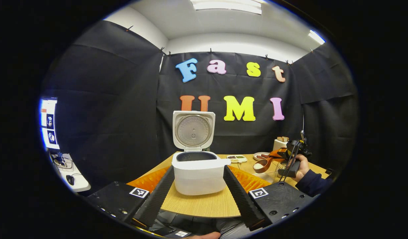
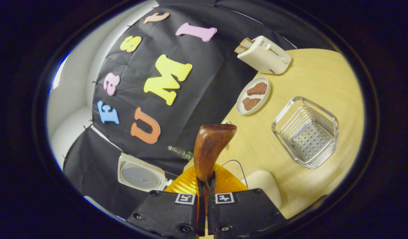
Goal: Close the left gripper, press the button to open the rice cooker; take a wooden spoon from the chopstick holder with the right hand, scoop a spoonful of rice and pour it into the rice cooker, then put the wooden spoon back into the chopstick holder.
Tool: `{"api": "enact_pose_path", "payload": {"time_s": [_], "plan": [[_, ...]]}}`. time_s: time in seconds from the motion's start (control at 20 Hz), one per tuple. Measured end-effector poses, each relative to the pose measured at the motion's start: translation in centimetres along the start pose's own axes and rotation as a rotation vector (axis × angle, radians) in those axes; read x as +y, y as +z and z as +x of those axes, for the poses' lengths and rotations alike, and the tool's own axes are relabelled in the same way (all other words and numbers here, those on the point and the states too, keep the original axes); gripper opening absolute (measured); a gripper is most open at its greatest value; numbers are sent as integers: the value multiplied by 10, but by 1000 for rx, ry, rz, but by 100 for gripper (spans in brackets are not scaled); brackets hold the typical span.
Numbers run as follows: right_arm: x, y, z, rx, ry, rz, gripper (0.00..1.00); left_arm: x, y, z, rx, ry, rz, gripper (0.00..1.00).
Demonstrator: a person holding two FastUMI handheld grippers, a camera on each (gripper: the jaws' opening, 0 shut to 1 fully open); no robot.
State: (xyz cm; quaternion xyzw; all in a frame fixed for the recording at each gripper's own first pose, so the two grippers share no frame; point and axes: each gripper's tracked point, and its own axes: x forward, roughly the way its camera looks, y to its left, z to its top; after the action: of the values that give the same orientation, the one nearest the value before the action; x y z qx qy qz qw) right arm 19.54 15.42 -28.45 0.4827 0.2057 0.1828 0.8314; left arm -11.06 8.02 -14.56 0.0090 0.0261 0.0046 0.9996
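Left tongs [image 1: 199, 186] spread apart, straddling the open rice cooker [image 1: 197, 176] at centre frame on the tabletop [image 1: 204, 204]. Right tongs [image 2: 205, 186] clamped on the wooden spoon [image 2: 210, 146], bottom centre of the right gripper view, tilted. At right in the left gripper view, spoon bowl loaded with rice [image 1: 259, 165].

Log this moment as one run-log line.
rice cooker: lid open | right gripper: shut on wooden spoon, rice loaded | left gripper: open

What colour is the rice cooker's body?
White rice cooker, seen best in the left gripper view.
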Motion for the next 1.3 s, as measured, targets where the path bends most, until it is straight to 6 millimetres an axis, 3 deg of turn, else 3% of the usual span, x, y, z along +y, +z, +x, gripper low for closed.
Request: {"api": "enact_pose_path", "payload": {"time_s": [0.25, 0.5, 0.7, 0.95, 1.3], "plan": [[35, 6, -16, 19, 170, 255, 8, 5, -1, 3, -1, 2, 22, 94], [61, 4, -24, 58, 202, 319, 8, 7, 3, -4, -12, -4, 3, 94], [82, 0, -18, 75, 205, 358, 8, 15, 10, -13, -26, -1, 3, 94], [124, -25, -4, 109, 249, 375, 8, 28, 12, -26, -47, -2, 9, 94], [171, -73, 33, 155, 210, 306, 8, 55, 16, -39, -51, 9, -26, 94]]}}
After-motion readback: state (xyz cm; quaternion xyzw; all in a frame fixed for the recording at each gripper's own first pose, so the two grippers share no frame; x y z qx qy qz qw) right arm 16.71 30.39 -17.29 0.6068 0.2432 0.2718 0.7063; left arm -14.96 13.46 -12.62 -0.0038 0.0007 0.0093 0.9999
